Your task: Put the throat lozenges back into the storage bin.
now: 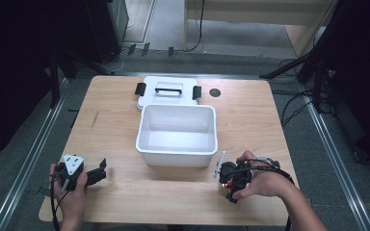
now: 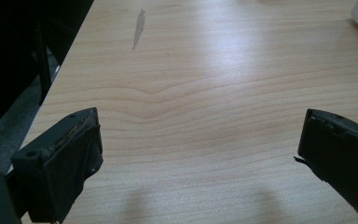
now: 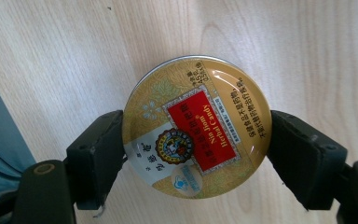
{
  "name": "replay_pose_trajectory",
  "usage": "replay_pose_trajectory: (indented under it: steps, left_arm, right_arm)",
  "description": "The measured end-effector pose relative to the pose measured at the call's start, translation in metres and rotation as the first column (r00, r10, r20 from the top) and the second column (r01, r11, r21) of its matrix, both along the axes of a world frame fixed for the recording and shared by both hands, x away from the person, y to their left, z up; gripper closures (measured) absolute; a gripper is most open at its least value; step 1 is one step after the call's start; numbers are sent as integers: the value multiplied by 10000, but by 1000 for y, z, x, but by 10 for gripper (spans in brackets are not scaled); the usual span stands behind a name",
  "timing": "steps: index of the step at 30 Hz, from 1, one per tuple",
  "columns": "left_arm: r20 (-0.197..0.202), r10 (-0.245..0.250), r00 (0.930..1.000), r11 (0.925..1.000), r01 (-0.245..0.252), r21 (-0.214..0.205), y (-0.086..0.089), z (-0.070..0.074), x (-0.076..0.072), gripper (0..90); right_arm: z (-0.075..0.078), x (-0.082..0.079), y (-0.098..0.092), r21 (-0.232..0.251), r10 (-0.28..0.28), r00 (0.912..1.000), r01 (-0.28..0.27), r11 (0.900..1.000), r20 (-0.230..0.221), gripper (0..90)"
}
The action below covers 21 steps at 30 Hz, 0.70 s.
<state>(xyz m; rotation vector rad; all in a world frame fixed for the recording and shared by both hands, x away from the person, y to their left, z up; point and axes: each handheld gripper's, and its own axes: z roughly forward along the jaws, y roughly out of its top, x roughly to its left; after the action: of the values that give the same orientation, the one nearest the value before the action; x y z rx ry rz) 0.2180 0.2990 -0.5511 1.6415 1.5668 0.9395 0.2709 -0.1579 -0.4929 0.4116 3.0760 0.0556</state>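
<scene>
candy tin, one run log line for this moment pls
right tongs: shut on candy tin, low over table | left tongs: open, nothing between | white bin: open, lid behind

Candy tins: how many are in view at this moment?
1. The round gold candy tin lies flat on the wooden table at its near right, clamped by its rim in the right gripper. The white bin looks empty.
</scene>
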Motion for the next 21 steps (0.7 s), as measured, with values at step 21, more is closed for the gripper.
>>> replay_pose_trajectory:
  steps: [21]
  left_arm:
    - [15, -13, 10000, 10000, 13, 10, 0, 0, 0, 1]
  right_arm:
    - [52, 18, -14, 536, 52, 9987, -79, 9985, 506, 224]
